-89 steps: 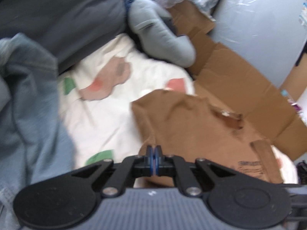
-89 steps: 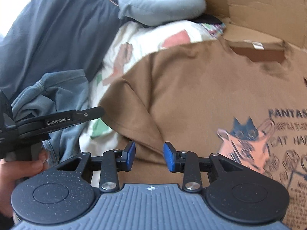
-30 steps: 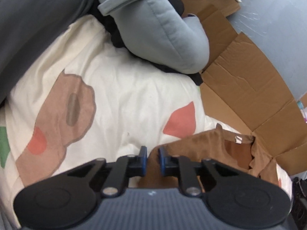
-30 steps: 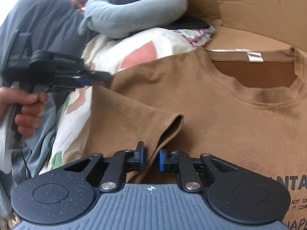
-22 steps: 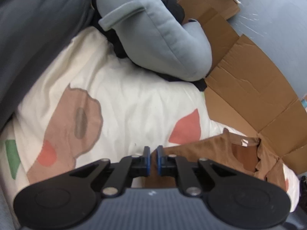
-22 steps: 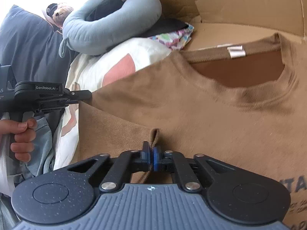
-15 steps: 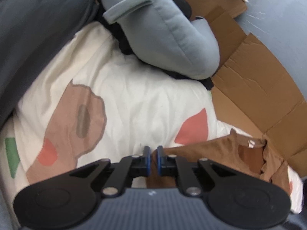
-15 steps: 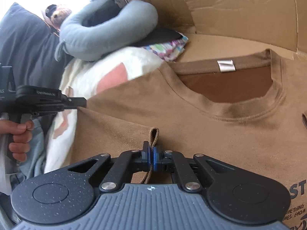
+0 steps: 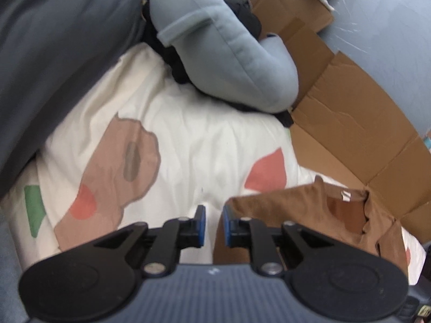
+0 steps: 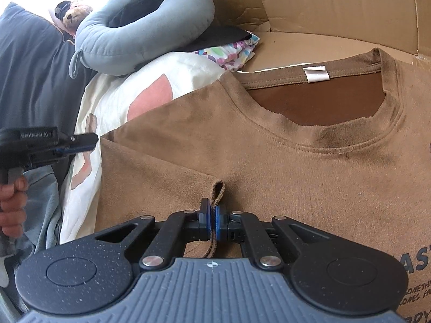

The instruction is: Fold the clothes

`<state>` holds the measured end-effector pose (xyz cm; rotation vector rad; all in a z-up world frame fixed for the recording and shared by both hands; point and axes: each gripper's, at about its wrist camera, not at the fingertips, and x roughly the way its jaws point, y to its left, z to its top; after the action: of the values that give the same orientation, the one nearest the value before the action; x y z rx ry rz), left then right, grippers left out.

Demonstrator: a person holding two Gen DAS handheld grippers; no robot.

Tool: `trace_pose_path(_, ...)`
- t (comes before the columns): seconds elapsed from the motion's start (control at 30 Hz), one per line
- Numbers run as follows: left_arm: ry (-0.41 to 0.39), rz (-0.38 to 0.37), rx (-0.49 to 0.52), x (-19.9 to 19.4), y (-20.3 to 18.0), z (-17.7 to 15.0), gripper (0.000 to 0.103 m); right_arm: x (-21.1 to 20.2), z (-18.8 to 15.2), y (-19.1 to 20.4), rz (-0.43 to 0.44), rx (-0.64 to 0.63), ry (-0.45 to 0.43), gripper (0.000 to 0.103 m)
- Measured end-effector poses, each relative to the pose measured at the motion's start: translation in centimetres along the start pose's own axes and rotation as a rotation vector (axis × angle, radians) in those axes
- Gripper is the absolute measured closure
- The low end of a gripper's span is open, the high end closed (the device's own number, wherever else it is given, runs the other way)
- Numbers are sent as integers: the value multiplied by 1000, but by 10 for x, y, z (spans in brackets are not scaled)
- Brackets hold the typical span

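Observation:
A brown T-shirt [image 10: 296, 167] with a printed front lies flat, neck opening and white label toward the cardboard. Its left sleeve is folded over onto the chest. My right gripper [image 10: 212, 219] is shut on the hem of that folded sleeve. My left gripper [image 9: 214, 222] is open and empty, just left of the shirt's shoulder corner [image 9: 237, 202], above the white sheet. The left gripper also shows in the right wrist view [image 10: 80, 141], beside the shoulder corner and apart from it.
A white sheet [image 9: 188, 140] with coloured patches covers the bed. A grey-blue neck pillow [image 9: 229, 53] and dark clothes lie at the back. Flattened cardboard [image 10: 336, 5] stands behind the shirt. A dark grey cushion [image 9: 59, 40] and blue denim [image 10: 40, 202] lie at the left.
My left gripper has opened, let go of the shirt's shoulder corner and drawn slightly left. My right gripper stays shut on the sleeve hem and has carried it further over the chest.

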<state>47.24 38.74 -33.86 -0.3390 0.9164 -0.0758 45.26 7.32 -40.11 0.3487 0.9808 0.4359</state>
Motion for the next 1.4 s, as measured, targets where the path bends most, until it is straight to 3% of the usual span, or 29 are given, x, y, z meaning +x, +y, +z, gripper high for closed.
trace_pose_path(0.17,2,-18,9,6,-6,-2,90,-1,0,0,2,4,0,102)
trace_pose_path(0.33,12,25,64,19,-18,-3,90,0,0,-3,14,27,2,102)
trace_pose_path(0.7,10,90,46,36,-16,-4,88,-3,3,-19,19,108,4,99)
trace_pose_path(0.8,5,86,25,23,-14,-4,81,-10,5,-23,16,111,-2,99)
trace_pose_path(0.97,-10,61,14,-10,-8,-21,81,-22,2,-28,62,126,28,98)
trace_pose_path(1.03,-16,56,-5,-25,-3,-33,80,-26,-4,-26,82,124,48,84)
trace_pose_path(1.1,-21,56,-22,-39,2,-45,80,-29,-10,-23,100,112,67,78)
trace_pose_path(1.4,-30,95,-42,-87,3,-100,77,-40,-38,-10,163,65,150,78)
